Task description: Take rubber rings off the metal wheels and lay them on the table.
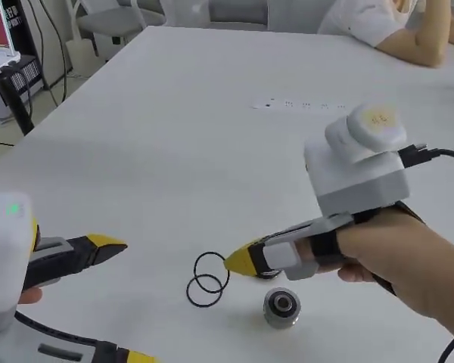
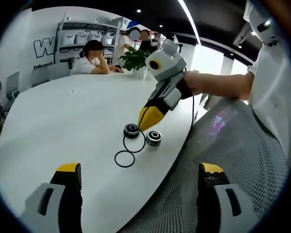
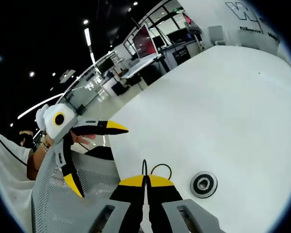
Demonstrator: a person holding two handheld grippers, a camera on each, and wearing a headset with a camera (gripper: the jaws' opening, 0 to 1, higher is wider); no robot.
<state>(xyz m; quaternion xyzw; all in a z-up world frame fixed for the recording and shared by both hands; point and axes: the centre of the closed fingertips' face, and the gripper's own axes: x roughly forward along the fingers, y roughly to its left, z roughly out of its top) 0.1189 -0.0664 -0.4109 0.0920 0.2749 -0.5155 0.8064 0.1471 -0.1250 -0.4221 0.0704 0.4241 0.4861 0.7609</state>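
Two thin black rubber rings lie on the white table [image 1: 174, 151]. One ring [image 1: 189, 292] lies flat. The other ring [image 1: 197, 268] touches the yellow tips of my right gripper [image 1: 234, 262], which is shut on its edge; in the right gripper view it sticks up from the shut tips [image 3: 145, 180]. A metal wheel [image 1: 281, 305] stands just in front of that gripper, and a second wheel [image 2: 131, 130] sits partly behind its tip. My left gripper [image 1: 125, 299] hovers open to the left of the rings, nothing between its jaws [image 2: 139, 169].
A power strip [image 1: 303, 104] lies farther back on the table. A person leans on the far right corner [image 1: 408, 30]. Chairs [image 1: 113, 19] and a desk stand beyond the left edge. The near table edge curves close by the left gripper.
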